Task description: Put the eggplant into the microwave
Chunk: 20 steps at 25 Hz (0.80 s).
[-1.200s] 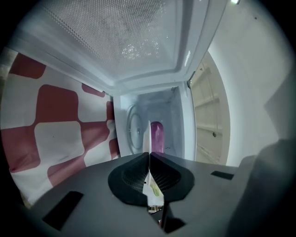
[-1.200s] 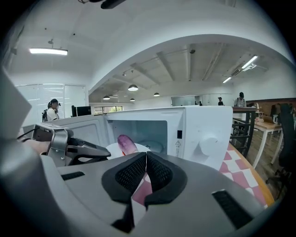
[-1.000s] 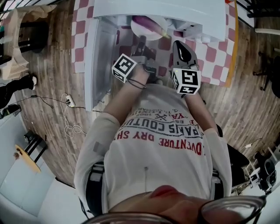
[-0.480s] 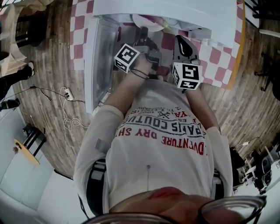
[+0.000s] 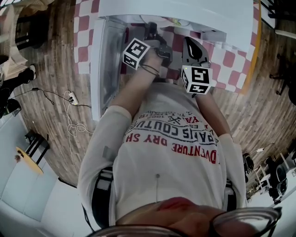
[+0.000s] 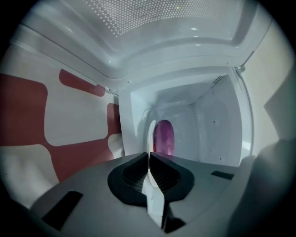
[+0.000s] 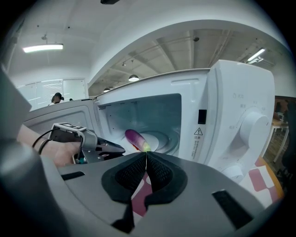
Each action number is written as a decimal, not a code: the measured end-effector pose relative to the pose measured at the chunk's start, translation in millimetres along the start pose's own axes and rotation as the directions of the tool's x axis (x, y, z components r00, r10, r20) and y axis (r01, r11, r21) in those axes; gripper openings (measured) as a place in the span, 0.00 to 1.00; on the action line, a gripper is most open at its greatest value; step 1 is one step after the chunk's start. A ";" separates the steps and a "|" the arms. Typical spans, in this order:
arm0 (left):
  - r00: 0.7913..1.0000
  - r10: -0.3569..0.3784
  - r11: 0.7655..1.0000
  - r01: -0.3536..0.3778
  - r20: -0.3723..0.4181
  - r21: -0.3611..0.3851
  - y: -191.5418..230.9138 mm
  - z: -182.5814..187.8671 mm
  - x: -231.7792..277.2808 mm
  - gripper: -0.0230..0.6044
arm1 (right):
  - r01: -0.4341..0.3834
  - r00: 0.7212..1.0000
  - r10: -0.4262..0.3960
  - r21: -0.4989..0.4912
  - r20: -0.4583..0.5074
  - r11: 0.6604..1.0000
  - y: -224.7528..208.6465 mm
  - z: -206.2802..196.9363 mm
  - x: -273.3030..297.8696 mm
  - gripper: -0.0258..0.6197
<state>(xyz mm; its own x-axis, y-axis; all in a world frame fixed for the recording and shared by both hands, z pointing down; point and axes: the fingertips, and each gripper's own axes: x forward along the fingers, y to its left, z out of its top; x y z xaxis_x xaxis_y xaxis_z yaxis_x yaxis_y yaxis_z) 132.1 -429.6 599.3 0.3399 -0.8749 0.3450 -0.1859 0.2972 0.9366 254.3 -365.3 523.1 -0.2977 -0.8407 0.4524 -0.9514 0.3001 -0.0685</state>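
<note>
Left gripper (image 6: pixel 149 155): the jaws are closed on the thin white rim of a plate (image 6: pixel 151 132), and they point into the open microwave (image 5: pixel 185 14).
Door (image 5: pixel 106 60): it stands open, to the left of the left jaws.
Eggplant (image 6: pixel 163 136): it lies on the plate inside the cavity, straight ahead of the left jaws and just beyond their tips. It is not between them.
Long axis: it seems to lie across the line of the left jaws. The green stem end is turned toward the right gripper.
Right gripper (image 7: pixel 146 156): the jaws are pressed together with nothing between them. It waits outside, in front of the opening.
Eggplant from the right jaws: ahead and a little to the left, deeper in the cavity and well apart.
Nearer hand: the left one, which carries the plate.
Plate and floor: I cannot tell if the plate already rests on the cavity floor.
Step, as I judge: lower the plate flat, then open the left jaws.
Risk: if the plate tilts, the eggplant may roll sideways off it.
</note>
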 end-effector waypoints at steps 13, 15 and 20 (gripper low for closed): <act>0.999 -0.004 0.987 0.012 -0.051 0.160 -10.0 -1.7 8.7 0.14 | 0.002 1.000 -0.003 0.034 0.005 0.999 -0.6 3.2 8.6 0.08; 0.997 -0.041 0.980 0.054 -0.071 0.192 -18.2 -4.3 8.6 0.25 | -0.001 1.000 0.001 0.030 0.006 1.000 1.1 3.8 9.7 0.08; 0.989 -0.102 0.966 0.124 -0.109 0.225 -31.8 -11.6 7.4 0.44 | -0.008 1.000 0.008 0.027 0.002 1.000 4.8 0.7 11.4 0.08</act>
<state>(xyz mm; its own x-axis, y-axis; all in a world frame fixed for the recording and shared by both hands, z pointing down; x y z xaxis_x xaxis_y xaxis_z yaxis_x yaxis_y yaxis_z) 151.1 -441.1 572.7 0.4558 -0.8534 0.2529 -0.3447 0.0927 0.9341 246.3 -373.7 527.3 -0.3055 -0.8390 0.4503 -0.9508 0.2945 -0.0964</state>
